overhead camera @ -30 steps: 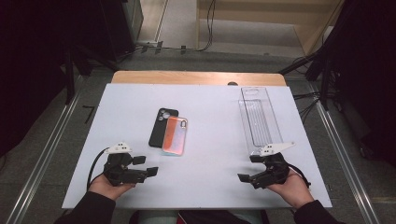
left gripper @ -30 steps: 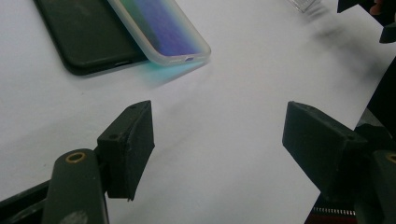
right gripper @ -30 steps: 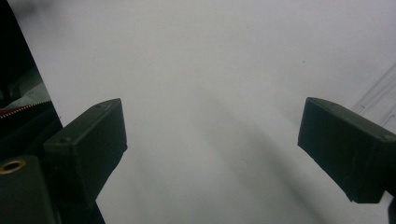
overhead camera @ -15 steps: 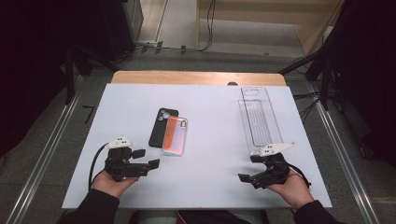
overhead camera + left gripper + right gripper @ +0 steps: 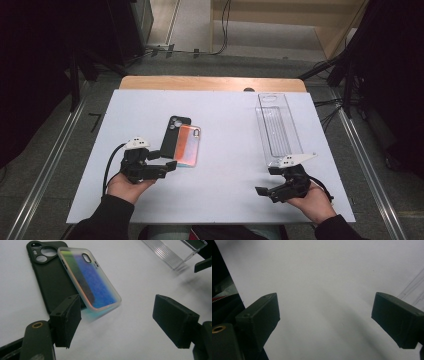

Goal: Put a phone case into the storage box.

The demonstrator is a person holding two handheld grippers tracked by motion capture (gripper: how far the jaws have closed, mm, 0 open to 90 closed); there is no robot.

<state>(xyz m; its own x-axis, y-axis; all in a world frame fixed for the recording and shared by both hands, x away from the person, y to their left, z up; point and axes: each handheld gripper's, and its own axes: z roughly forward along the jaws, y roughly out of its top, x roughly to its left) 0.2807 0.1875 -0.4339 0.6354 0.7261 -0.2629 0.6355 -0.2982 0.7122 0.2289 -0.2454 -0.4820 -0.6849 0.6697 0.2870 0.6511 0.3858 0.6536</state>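
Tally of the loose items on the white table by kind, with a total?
Phone cases: 2, a black phone case and an iridescent phone case overlapping it.
Clear plastic tray: 1.
Total: 3.

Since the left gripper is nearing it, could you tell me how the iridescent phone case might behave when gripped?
The iridescent phone case looks thin and hollow, so probably light and slightly flexible. It rests partly on the black case, so it may slide. Its glossy rim could slip.
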